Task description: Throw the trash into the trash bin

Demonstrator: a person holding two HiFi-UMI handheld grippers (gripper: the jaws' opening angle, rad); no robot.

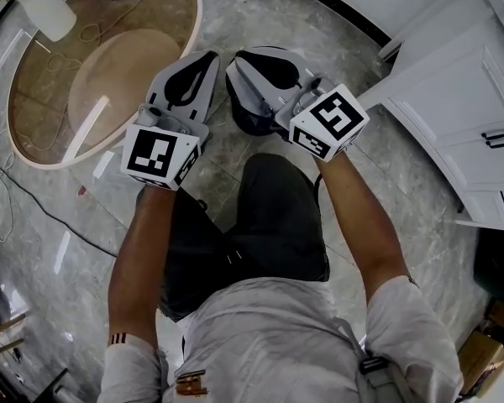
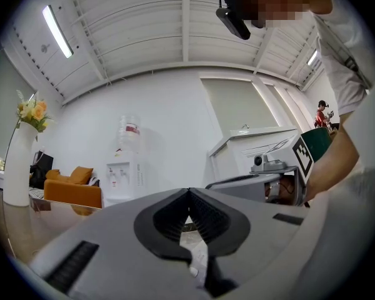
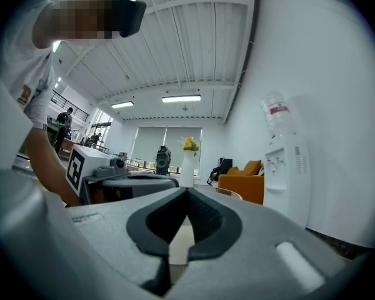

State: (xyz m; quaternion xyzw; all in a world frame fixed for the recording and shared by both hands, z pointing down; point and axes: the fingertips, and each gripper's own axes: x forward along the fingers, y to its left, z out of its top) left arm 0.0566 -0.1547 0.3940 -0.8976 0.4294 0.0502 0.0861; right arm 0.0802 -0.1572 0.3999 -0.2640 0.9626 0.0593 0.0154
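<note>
Trash showed plainly in none of the 3 views, so where it lay could not be settled. The round table (image 1: 42, 91) took up the far-left part of the head view. The white cabinet (image 1: 454, 99) stood well apart from the table, on the side away from its vase. Just beside the table's near-right rim sat a dark, rounded container on the floor, which I took to be the trash bin (image 1: 247, 119). Most of it was covered by the tool held over it.

The left gripper (image 2: 187, 192) hung between the table's rim and the bin, and the right gripper (image 3: 186, 195) was above the bin itself. Both were clenched, with the ribbed pads meeting at the tips. A pale sliver (image 2: 199, 255) sat in the hollow behind the left tips and a beige one (image 3: 178, 245) behind the right. Neither could be told for a scrap rather than background seen through the gap.

Both gripper views looked out at walls and ceiling, so the tips seemed to point level or upward, away from the bin's mouth. To do the drop well, whichever gripper carries anything should be tipped nose-down and brought squarely over the dark opening, clear of the table's rim. It should be released only once it is low enough that a light scrap cannot drift onto the floor. If both are empty, the better move would be to look for litter around the table.
</note>
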